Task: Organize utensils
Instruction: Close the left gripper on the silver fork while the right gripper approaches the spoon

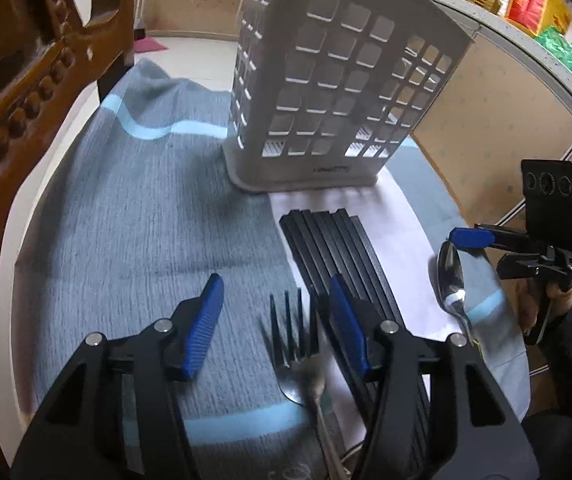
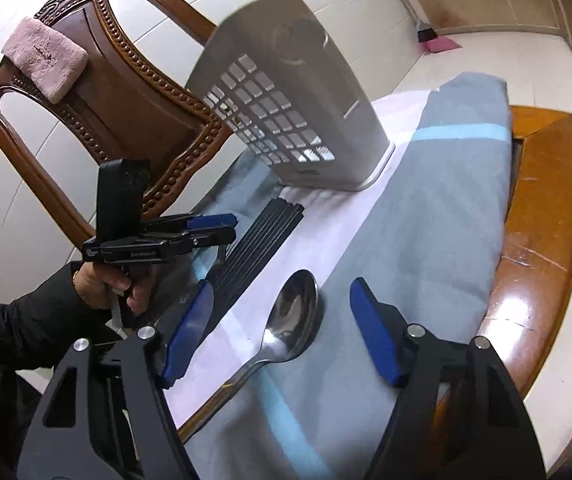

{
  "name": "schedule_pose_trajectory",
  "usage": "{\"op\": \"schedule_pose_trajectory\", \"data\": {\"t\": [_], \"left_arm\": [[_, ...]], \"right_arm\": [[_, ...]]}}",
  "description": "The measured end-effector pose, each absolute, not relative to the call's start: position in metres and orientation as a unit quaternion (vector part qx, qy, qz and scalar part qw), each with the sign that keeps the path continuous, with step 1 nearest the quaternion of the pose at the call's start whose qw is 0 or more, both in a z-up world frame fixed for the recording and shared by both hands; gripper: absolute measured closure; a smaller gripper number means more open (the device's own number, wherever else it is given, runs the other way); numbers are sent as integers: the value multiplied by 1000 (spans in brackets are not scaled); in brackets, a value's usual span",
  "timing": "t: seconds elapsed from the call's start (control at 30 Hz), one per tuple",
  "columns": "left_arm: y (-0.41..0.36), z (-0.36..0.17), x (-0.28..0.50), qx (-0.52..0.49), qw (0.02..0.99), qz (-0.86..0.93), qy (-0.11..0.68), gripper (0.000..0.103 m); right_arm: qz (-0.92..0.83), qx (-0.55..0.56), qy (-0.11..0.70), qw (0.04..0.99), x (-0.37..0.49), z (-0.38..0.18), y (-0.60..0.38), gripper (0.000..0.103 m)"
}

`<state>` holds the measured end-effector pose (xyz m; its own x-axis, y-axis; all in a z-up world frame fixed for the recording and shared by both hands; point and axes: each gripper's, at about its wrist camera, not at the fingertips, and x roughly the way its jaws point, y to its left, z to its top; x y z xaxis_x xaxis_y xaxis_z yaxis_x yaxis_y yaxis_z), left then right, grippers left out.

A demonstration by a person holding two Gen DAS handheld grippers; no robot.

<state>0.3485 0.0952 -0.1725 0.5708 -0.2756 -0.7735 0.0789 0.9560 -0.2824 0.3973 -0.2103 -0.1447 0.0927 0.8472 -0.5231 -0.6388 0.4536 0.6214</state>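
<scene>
In the left wrist view a metal fork (image 1: 299, 354) lies on the grey cloth, tines pointing away, between the blue pads of my left gripper (image 1: 278, 308). The pads stand apart and do not press it; the fork sits closer to the right pad. In the right wrist view a steel spoon (image 2: 291, 312) lies bowl-up between the spread pads of my right gripper (image 2: 282, 330), untouched. A bundle of black chopsticks (image 1: 333, 248) (image 2: 262, 236) lies between fork and spoon. A white perforated utensil holder (image 1: 325, 92) (image 2: 286, 112) stands upright just beyond them.
A grey cloth with pale blue stripes (image 2: 445, 208) and a white sheet (image 2: 325, 224) cover a round wooden table (image 2: 541, 216). A carved wooden chair (image 2: 126, 120) with a pink towel (image 2: 44, 58) stands behind. A shelf with colourful bags (image 1: 533, 0) is at the right.
</scene>
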Motion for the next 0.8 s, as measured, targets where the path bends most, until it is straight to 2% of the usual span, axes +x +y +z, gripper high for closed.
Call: {"op": "schedule_pose_trajectory", "data": {"t": [0.17, 0.27, 0.33, 0.43, 0.5, 0.57, 0.6, 0.63, 0.7, 0.8], "left_arm": [[99, -170, 351, -118, 881, -112, 445, 47], [97, -171, 356, -114, 881, -114, 445, 49], [94, -171, 354, -110, 881, -117, 446, 60], [93, -172, 346, -111, 877, -126, 450, 72], [86, -174, 344, -106, 874, -138, 453, 79], [82, -175, 341, -95, 877, -138, 450, 80], [82, -175, 341, -99, 877, -138, 449, 81], [83, -175, 341, -107, 876, -137, 449, 81], [85, -174, 340, -109, 880, -131, 444, 82], [90, -164, 336, -112, 885, -128, 433, 83]], "right_arm": [[528, 121, 438, 717, 398, -144, -212, 41], [535, 119, 438, 713, 400, -143, -213, 50], [537, 118, 438, 711, 399, -144, -212, 55], [539, 117, 441, 708, 397, -145, -212, 56], [541, 118, 440, 707, 397, -146, -212, 58], [539, 114, 440, 709, 397, -146, -208, 63], [538, 113, 440, 710, 397, -146, -207, 69], [538, 112, 440, 710, 397, -147, -206, 81], [534, 102, 442, 714, 395, -146, -203, 98], [531, 82, 452, 712, 390, -146, -196, 99]]}}
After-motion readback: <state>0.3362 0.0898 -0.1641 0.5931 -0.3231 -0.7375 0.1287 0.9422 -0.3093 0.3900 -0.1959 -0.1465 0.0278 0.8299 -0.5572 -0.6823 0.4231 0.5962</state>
